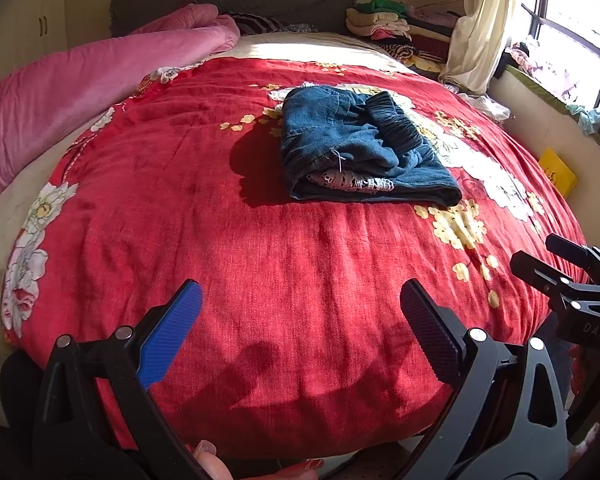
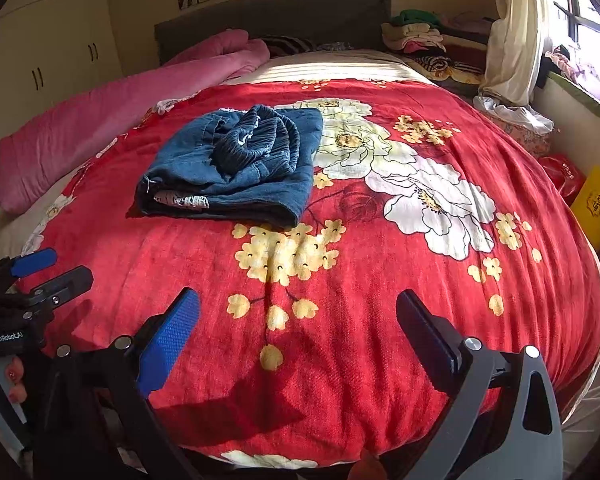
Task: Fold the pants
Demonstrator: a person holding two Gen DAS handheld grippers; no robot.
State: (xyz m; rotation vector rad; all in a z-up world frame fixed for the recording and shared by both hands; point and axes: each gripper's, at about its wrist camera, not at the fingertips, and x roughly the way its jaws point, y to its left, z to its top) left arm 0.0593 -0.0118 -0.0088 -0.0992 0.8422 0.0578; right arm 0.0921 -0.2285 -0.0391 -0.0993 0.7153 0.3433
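Now, from the left wrist, we are holding the left claw (image 1: 300,320) spread wide and empty above the near edge of the red floral blanket (image 1: 180,200), while the folded blue pants (image 1: 356,148) are lying farther up the bed — well apart from both fingers. From the right wrist, we are keeping the right claw (image 2: 298,324) spread too, gripping nothing — the pants (image 2: 236,168) are sitting ahead and left, beside a white flower print (image 2: 432,204).

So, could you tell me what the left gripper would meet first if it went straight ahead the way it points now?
Probably the red floral blanket first, since the open left gripper hovers low over it; the folded pants lie farther along, slightly right. Depth is uncertain.
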